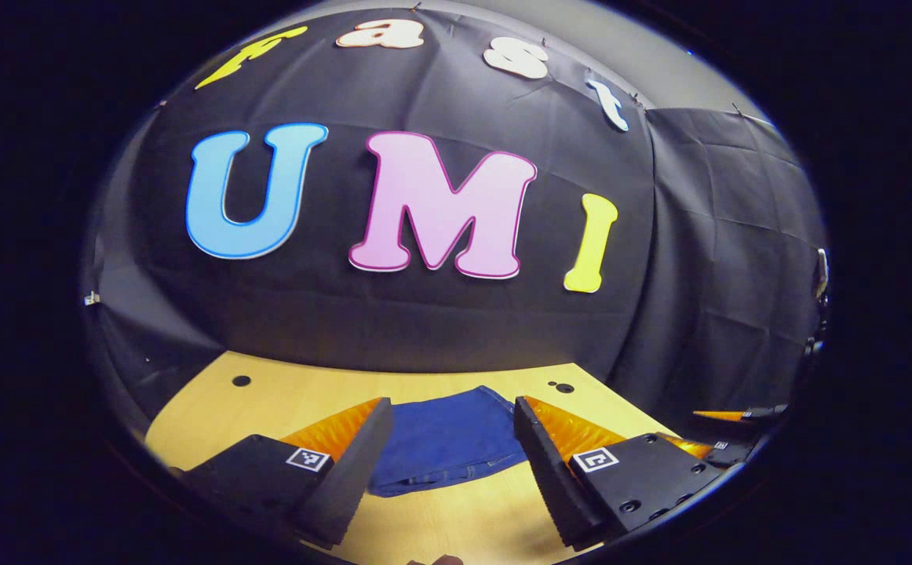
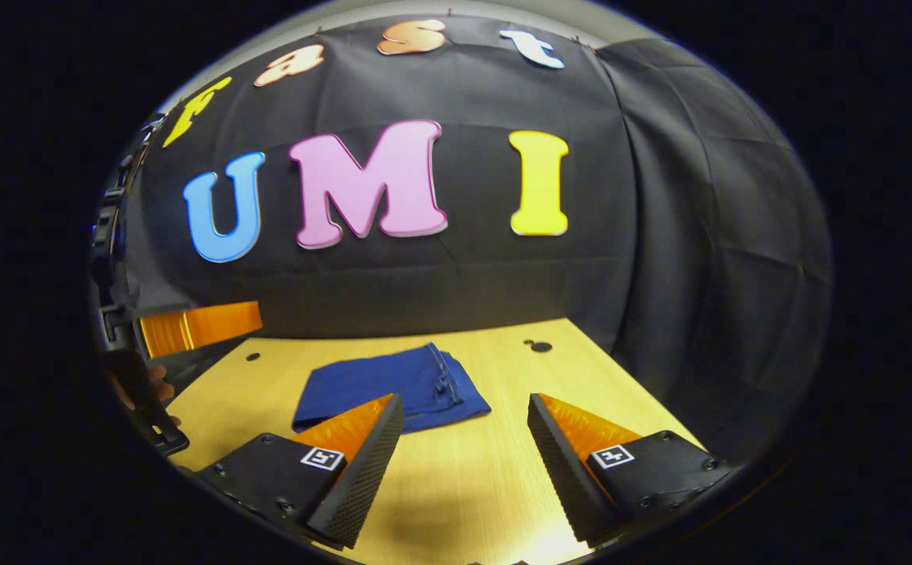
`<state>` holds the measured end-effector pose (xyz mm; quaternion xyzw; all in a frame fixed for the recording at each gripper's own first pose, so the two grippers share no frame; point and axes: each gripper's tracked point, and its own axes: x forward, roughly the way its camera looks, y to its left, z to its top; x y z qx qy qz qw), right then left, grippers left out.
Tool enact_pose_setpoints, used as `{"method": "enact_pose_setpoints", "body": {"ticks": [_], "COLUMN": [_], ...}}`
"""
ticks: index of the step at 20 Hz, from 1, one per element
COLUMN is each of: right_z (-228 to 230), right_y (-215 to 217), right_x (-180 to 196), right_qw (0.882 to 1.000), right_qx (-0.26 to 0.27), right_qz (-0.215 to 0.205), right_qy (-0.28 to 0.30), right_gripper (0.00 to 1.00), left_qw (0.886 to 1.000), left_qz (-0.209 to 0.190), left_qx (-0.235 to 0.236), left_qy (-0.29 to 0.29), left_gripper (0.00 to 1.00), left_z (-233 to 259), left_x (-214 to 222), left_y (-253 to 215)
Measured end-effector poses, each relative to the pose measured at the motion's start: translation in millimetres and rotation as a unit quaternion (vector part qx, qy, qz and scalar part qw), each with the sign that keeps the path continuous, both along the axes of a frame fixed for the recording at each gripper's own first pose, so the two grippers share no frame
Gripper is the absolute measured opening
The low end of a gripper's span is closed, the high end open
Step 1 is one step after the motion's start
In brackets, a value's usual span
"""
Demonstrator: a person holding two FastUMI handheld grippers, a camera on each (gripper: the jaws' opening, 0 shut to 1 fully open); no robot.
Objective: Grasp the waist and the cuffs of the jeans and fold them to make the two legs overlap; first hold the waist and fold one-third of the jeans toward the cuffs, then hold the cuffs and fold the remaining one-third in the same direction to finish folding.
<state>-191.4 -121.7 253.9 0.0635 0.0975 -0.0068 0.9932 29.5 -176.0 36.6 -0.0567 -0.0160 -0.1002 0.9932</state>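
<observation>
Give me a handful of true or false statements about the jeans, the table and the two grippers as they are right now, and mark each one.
1. The jeans lie folded into a compact bundle on the wooden table. True.
2. The left gripper is shut on the jeans. False: its fingers stand wide apart above the table, with the jeans beyond them.
3. The right gripper is open and holds nothing. True.
4. The jeans hang off the table's edge. False: they rest wholly on the tabletop.
5. Black cloth forms the wall behind the table. True.
</observation>
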Motion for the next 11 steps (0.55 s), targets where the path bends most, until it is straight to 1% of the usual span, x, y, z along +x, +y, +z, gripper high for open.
{"method": "enact_pose_setpoints", "body": {"ticks": [2, 5, 7, 8, 9, 11], "right_z": [35, 75, 91, 99, 106, 114], "right_y": [13, 26, 33, 33, 33, 37], "right_x": [-15, -42, -63, -74, -84, -102], "right_qw": [1.000, 0.998, 0.997, 0.997, 0.996, 0.995], "right_qx": [-0.002, 0.005, -0.006, -0.014, -0.020, -0.025], "right_qz": [0.005, 0.007, 0.011, 0.014, 0.017, 0.025], "right_qy": [-0.026, -0.057, -0.070, -0.079, -0.087, -0.097], "right_gripper": [0.97, 0.97, 0.97, 1.00, 0.97, 0.97], "left_qw": [1.000, 0.998, 0.997, 0.997, 0.996, 0.996], "left_qz": [0.020, 0.049, 0.060, 0.066, 0.073, 0.083], "left_qx": [-0.008, -0.006, -0.009, -0.013, -0.016, -0.011], "left_qy": [-0.009, -0.028, -0.037, -0.040, -0.040, -0.036], "left_gripper": [0.96, 0.96, 0.96, 0.96, 0.96, 0.96], "left_z": [10, 23, 27, 27, 26, 18], "left_x": [-29, -73, -103, -117, -128, -151], "left_y": [26, 65, 82, 89, 96, 104]}}
